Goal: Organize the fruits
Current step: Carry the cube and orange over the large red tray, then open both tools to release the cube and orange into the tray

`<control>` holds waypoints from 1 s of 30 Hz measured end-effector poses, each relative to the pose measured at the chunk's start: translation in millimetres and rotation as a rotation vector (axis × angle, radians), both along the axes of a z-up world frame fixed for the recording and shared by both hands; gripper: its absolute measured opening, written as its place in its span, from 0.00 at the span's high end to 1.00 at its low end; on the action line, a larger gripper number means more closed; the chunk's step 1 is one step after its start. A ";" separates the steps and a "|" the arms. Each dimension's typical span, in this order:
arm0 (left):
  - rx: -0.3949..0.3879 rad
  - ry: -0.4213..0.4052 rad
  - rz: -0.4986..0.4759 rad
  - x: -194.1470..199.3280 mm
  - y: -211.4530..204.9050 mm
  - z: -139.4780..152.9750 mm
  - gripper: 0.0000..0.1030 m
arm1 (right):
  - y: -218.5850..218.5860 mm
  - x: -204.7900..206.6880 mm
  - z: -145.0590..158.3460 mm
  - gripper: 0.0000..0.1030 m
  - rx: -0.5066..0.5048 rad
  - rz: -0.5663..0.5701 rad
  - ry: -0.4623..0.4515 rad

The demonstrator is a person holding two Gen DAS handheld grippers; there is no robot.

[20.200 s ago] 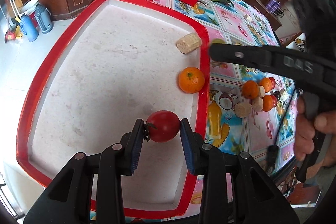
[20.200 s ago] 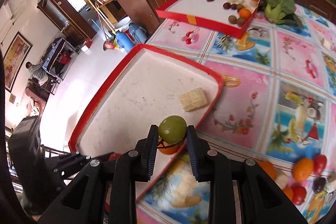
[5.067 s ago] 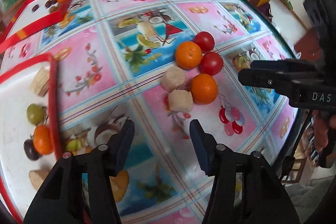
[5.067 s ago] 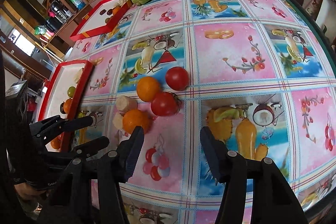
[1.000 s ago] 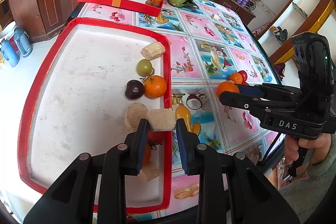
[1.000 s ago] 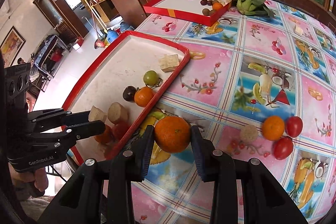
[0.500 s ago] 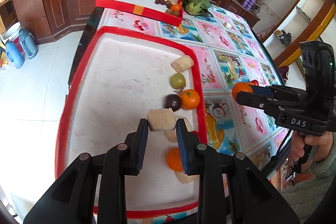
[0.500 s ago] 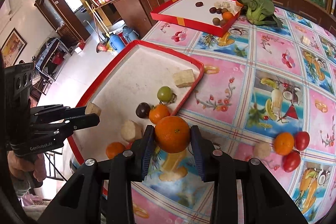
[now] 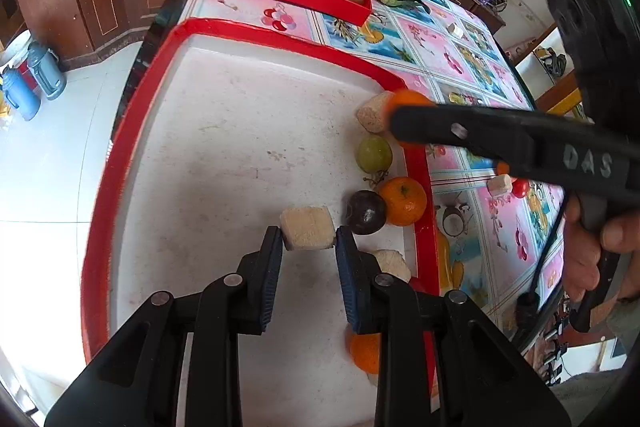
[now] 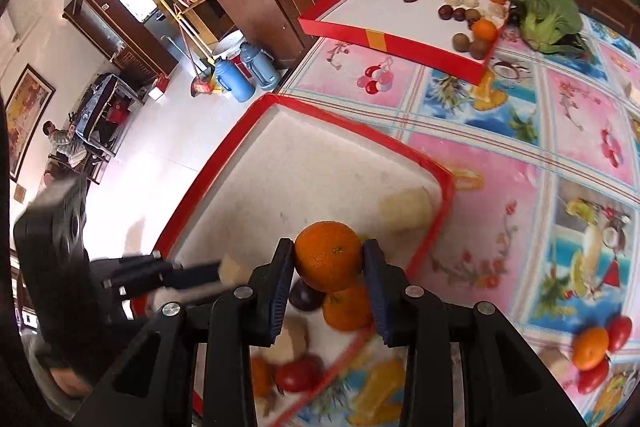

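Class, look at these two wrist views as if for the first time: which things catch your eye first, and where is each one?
First, the bright orange clamped in the right gripper above the near red-rimmed tray. Next, the pale beige block pinched in the left gripper over that tray's white floor. Then the fruit along the tray's right rim: a green fruit, another orange and a dark purple fruit.

Fruit-print table (image 10: 520, 163) bears two red trays (image 9: 280, 39).

left gripper (image 9: 308, 251): pointed steeply down, jaws clamped on something
right gripper (image 10: 328, 263): pointed steeply down, jaws gripping, hand (image 9: 596, 247) on handle
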State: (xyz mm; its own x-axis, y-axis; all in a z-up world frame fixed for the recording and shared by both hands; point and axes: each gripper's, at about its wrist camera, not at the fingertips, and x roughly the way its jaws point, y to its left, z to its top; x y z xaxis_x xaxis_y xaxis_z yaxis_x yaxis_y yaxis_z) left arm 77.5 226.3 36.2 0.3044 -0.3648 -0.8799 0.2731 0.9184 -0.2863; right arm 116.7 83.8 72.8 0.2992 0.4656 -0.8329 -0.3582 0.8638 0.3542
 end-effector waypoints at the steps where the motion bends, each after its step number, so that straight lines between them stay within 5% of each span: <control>1: 0.000 0.004 -0.003 0.5 -1.5 -2.1 0.76 | 6.0 6.4 -2.4 0.66 -0.004 0.005 0.006; 20: 0.019 0.019 -0.025 7.6 -13.3 -11.1 0.73 | 28.8 32.1 -44.2 0.63 -0.086 0.005 0.056; 23: 0.037 0.021 -0.016 8.1 -14.9 -10.1 0.66 | 24.5 30.6 -41.8 0.57 -0.072 -0.005 0.060; 26: 0.062 0.016 0.005 6.3 -14.1 -8.3 0.43 | 16.9 26.7 -34.4 0.55 -0.042 -0.018 0.056; 30: 0.074 0.018 0.028 1.6 -11.6 -5.5 0.42 | -1.7 14.3 -20.7 0.53 0.001 -0.043 0.047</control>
State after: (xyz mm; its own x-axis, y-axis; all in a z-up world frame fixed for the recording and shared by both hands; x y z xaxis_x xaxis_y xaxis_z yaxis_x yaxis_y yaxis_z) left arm 79.0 214.6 30.7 0.2972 -0.2900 -0.9097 0.2426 0.9444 -0.2218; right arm 131.0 82.1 52.0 0.2800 0.4536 -0.8461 -0.3036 0.8779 0.3702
